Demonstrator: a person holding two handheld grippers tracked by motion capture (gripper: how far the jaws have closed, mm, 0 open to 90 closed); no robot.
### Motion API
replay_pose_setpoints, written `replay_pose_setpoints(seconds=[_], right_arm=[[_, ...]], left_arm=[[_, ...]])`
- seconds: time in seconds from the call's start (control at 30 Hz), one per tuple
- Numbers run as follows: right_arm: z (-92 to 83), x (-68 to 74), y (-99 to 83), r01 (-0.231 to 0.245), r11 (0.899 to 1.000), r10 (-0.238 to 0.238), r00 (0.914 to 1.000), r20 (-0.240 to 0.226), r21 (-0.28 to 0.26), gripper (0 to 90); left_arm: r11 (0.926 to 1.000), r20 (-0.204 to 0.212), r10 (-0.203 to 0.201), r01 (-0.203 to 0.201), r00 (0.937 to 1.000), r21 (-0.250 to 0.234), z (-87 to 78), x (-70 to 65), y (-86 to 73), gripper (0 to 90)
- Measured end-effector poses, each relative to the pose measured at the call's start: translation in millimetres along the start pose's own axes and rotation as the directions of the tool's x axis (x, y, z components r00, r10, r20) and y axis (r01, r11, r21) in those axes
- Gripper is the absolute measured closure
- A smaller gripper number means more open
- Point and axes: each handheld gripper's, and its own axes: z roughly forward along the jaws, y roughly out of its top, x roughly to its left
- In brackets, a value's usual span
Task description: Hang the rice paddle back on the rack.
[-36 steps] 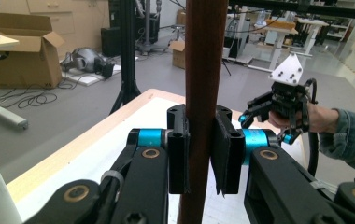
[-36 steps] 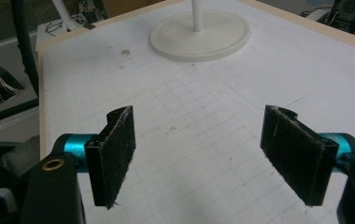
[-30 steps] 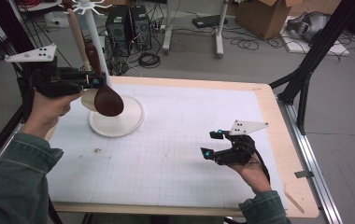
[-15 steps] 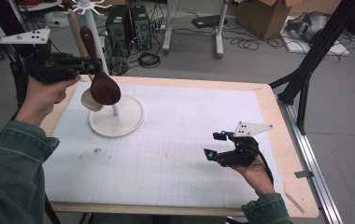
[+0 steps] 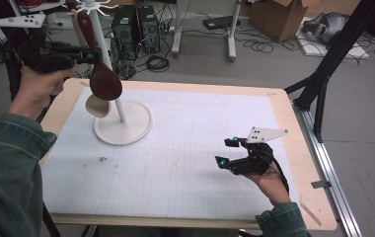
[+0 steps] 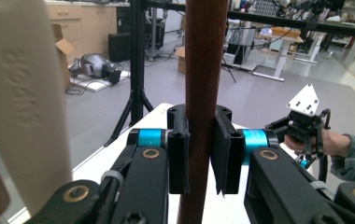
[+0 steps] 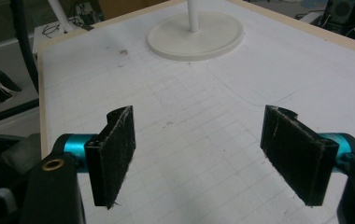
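Right gripper (image 5: 226,152): I hold it low over the near right of the white mat (image 5: 190,163), jaws standing wide apart with nothing between the pads (image 7: 117,154).
Left gripper (image 5: 79,55): raised at the far left edge of the table (image 5: 294,143); its pads (image 6: 179,154) are clamped from both sides on the handle of the dark wooden spoon (image 5: 101,74).
Spoon position: lifted clear of the mat, bowl hanging just above the round base of the white hanging stand (image 5: 121,123), handle top close under the stand's hooks (image 5: 93,6).
Long axis: nearly upright, bowl down, handle leaning slightly up and to the left; in the left gripper view the handle (image 6: 203,93) runs straight up between the jaws.
Neighbour: a pale spoon (image 5: 96,105) hangs on the same stand, just behind and left of the dark bowl; whether the two touch I cannot tell.
Governing relation: the hook lies above the grip point, along the handle's own axis, beside the stand's pole (image 5: 107,69).
Nearer hand: left; the right is well apart from the stand.
Judged next move: carry the handle top onto a free hook.
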Motion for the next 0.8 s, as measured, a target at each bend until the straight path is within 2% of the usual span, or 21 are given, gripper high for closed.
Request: replay_pose_setpoints(seconds=[0.23,0.4,0.6,0.8], right_arm=[[4.3,-1.5,2.5,-0.005,1.000,0.005,0.9999,-0.010,0.004,25.9],[7.2,-2.6,4.2,-0.005,1.000,0.005,0.9999,-0.012,0.000,25.9],[8.9,-2.8,5.4,-0.009,1.000,0.009,0.9999,-0.013,-0.001,25.9],[10.7,-2.5,6.8,-0.003,1.000,0.003,0.9999,-0.017,-0.005,25.8]], left_arm=[[0.9998,0.025,-0.013,0.013,0.9996,-0.014,0.1,10.0,0.9,77.7],[0.9995,0.022,-0.026,0.027,0.9994,-0.015,0.6,16.8,-0.1,77.7],[0.9990,0.022,-0.037,0.037,0.9991,-0.027,0.6,20.0,-1.0,77.7],[0.9987,0.015,-0.048,0.048,0.9987,-0.018,3.6,22.1,-2.4,77.7]])
